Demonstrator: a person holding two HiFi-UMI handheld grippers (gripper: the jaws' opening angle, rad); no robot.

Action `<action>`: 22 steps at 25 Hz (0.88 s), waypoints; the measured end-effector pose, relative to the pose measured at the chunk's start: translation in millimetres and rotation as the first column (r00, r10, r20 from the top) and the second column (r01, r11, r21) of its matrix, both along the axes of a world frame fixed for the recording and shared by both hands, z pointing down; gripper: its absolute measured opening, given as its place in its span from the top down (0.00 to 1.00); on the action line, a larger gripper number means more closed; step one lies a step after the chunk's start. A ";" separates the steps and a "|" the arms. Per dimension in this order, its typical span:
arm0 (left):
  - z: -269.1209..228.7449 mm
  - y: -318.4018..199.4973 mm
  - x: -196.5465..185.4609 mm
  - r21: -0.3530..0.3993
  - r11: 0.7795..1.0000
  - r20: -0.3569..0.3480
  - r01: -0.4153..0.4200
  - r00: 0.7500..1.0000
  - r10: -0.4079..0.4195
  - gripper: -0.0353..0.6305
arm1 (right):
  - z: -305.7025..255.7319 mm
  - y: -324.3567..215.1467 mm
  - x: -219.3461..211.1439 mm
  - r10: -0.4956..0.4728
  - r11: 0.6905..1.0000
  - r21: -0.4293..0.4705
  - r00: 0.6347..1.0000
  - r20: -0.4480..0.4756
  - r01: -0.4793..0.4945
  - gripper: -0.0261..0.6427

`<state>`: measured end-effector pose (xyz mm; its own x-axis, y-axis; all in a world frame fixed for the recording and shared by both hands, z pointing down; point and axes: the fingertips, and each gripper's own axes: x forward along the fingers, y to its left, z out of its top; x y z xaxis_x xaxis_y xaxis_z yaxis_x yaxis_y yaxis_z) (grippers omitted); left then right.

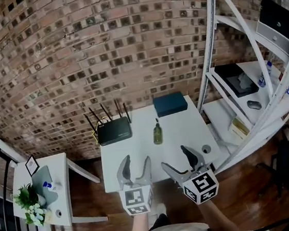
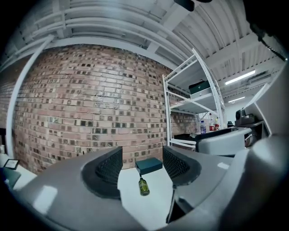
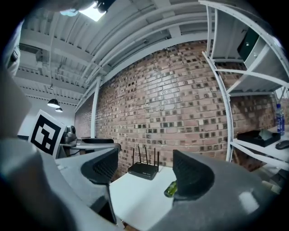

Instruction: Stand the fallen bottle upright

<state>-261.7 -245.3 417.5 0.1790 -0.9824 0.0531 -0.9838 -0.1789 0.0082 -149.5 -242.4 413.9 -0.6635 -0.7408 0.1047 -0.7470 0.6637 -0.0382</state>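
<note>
A small green bottle (image 1: 157, 133) with a dark cap lies on its side on the white table (image 1: 180, 134), past the middle. It also shows as the bottle (image 2: 143, 186) between the jaws in the left gripper view, and as the bottle (image 3: 170, 189) partly hidden by the right jaw in the right gripper view. My left gripper (image 1: 137, 165) hovers over the table's near edge, open and empty. My right gripper (image 1: 176, 158) is beside it, open, with nothing between its fingers. Both stand well short of the bottle.
A black router (image 1: 114, 130) with antennas sits at the table's back left, a dark teal box (image 1: 170, 104) at the back right. A small dark round object (image 1: 206, 149) lies near the right edge. White shelving (image 1: 245, 90) stands to the right, a side table (image 1: 66, 199) with a plant to the left.
</note>
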 end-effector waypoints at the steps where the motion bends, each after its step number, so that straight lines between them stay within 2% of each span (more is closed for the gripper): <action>1: -1.7 -17.1 -5.4 0.001 1.000 -0.005 -0.014 1.000 0.014 0.52 | -4.3 -16.9 -4.9 0.011 1.000 0.006 1.000 0.002 -0.012 0.41; 6: 14.4 -91.5 -24.4 -0.039 0.996 -0.046 -0.074 0.996 0.072 0.52 | 2.0 -84.6 -17.6 0.067 0.998 0.010 0.998 -0.013 -0.067 0.42; 8: 25.4 -116.5 -29.7 -0.070 0.995 -0.059 -0.074 0.996 0.070 0.52 | 15.1 -104.1 -21.6 0.049 0.998 -0.034 0.998 -0.041 -0.051 0.42; 12: 55.0 -158.6 -11.4 -0.138 0.984 -0.058 -0.108 0.993 0.101 0.52 | 42.9 -138.9 -7.8 0.045 0.993 -0.105 0.997 -0.067 -0.052 0.42; 15: 63.4 -197.5 -8.4 -0.157 0.984 -0.034 -0.088 0.996 0.083 0.52 | 50.4 -187.3 -3.8 0.041 0.992 -0.119 0.998 -0.043 -0.045 0.42; 18: 68.3 -234.2 2.6 -0.173 0.983 -0.046 -0.065 0.997 0.057 0.56 | 46.2 -230.3 9.7 0.018 0.992 -0.127 1.000 -0.010 -0.019 0.42; 22: 84.7 -277.0 19.1 -0.251 0.967 -0.001 -0.035 0.999 0.036 0.55 | 48.6 -283.2 32.2 -0.003 0.991 -0.136 1.000 0.013 0.005 0.42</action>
<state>-242.6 -522.3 502.1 0.2127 -0.9306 0.2978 -0.9770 -0.2062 0.0536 -117.3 -525.7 462.5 -0.6684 -0.7175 0.1958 -0.7432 0.6546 -0.1384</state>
